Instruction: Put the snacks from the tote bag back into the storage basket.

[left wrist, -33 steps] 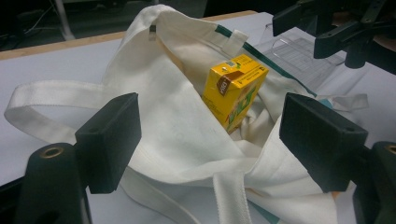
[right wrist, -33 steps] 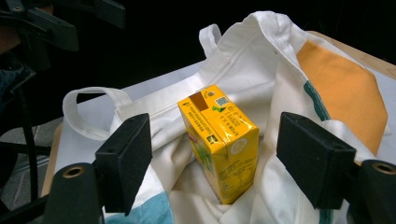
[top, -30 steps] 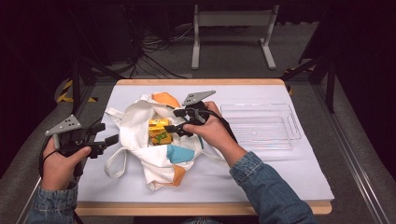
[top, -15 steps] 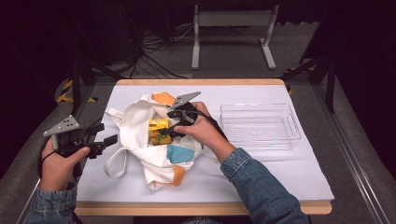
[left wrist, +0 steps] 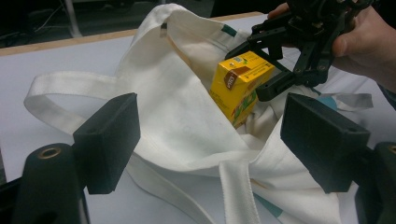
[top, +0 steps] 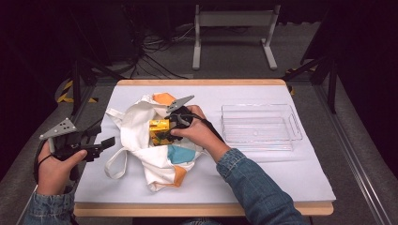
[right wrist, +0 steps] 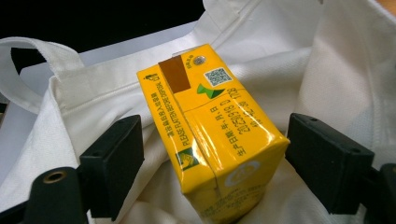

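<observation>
Your right gripper (top: 165, 131) is down in the mouth of the white cloth bag (top: 141, 136), which lies crumpled on the left half of the table (top: 263, 173), nearer its left edge than its right. The jaws have just been opening and stand wide, one on each side of the yellow drink carton (right wrist: 212, 135); in the right gripper view there is a clear gap between each pad and the carton, so nothing is gripped. The carton rests tilted on the folds of the bag, with its top end and its brown strip pointing away from you. Your left gripper (top: 101, 145) hangs at the table's left edge, just beside the bag's handle loop (top: 115, 161), with its jaws open and nothing between them; in the left gripper view they frame the bag's side without touching it. The clear plastic tray (top: 260, 126) sits on the right half of the table, well apart from the bag.
</observation>
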